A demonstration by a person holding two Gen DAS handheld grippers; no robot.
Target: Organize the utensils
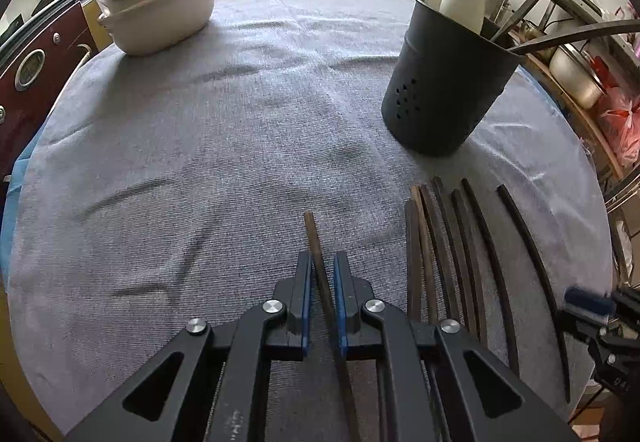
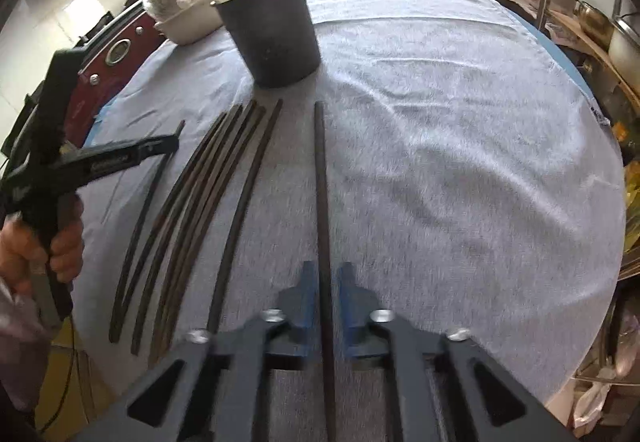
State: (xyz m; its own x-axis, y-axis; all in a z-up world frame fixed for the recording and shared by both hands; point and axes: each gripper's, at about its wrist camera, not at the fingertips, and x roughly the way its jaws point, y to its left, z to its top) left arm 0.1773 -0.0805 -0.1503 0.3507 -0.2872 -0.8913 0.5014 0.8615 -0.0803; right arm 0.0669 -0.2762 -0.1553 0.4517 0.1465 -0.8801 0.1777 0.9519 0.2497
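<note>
Our left tool (image 1: 323,274) clamps a brown chopstick (image 1: 316,246); our right tool (image 2: 325,278) stands open around a dark chopstick (image 2: 320,181) on the table (image 2: 440,161).

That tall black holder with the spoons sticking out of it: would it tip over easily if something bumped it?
Probably fairly steady, though not immune. The tall black perforated utensil holder stands upright on the wrinkled grey tablecloth, a soft footing. The white spoons and dark sticks lean out over one side of the rim, so a knock high up might rock it. A low push would more likely slide it.

Grey cloth (image 1: 200,145), black holder (image 1: 444,89), brown chopstick (image 1: 316,254)
</note>
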